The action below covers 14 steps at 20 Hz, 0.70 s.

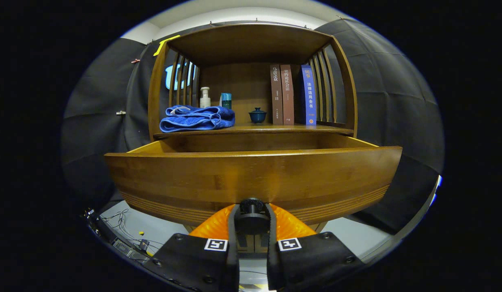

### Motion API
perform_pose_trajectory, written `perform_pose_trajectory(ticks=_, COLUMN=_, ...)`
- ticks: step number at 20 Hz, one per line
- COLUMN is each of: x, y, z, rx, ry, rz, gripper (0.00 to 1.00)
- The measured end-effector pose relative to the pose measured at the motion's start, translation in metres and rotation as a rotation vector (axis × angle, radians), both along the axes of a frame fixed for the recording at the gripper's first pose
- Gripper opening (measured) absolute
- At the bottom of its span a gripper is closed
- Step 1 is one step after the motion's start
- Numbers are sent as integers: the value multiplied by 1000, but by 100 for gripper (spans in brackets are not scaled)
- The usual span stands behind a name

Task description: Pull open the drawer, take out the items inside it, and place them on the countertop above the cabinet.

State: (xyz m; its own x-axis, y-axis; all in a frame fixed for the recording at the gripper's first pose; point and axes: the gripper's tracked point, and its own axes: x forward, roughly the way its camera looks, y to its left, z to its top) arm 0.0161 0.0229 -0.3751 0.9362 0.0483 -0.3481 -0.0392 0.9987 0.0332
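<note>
Bottom centre of the frame: gripper (pixel 251 221) closed on the drawer knob (pixel 251 207), one finger pressing each side of the dark round knob, gap narrow and taken up by it. Knob sits at the lower middle of the drawer front (pixel 251 182), a wide wooden panel with grooved banding along its lower edge. Drawer (pixel 255 151) is pulled out toward the camera; its top rim runs across the middle of the frame, and the inner back wall is visible just above that rim. Contents of the drawer cannot be seen from this low angle. Just above and behind, the countertop (pixel 275 129) of the cabinet (pixel 157 93) carries, left to right: a folded blue towel (pixel 196 118); behind it a white pump bottle (pixel 205 97) and a teal box (pixel 226 100); a small dark blue lidded cup (pixel 257 115) near centre; three upright books (pixel 293 94), two brown and one blue, touching side by side. Slatted wooden side panels flank the shelf, wooden top above. Lower left: cables (pixel 121 219) on a pale floor.
</note>
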Motion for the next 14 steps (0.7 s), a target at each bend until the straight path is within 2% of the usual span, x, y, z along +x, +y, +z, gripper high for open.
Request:
perform_pose_trajectory(ticks=5, x=0, y=1, z=-1, rx=4, ry=11, rz=6, gripper=31)
perform_pose_trajectory(ticks=7, x=-2, y=3, z=-1, rx=20, ry=30, rz=16, gripper=41)
perform_pose_trajectory(ticks=8, x=-5, y=4, z=-3, rx=26, ry=47, rz=26, gripper=48)
perform_pose_trajectory(ticks=12, x=-13, y=0, z=14, rx=5, ry=43, rz=47, gripper=99)
perform_pose_trajectory(ticks=14, x=-16, y=-2, z=30, rx=-3, ry=36, rz=55, gripper=99)
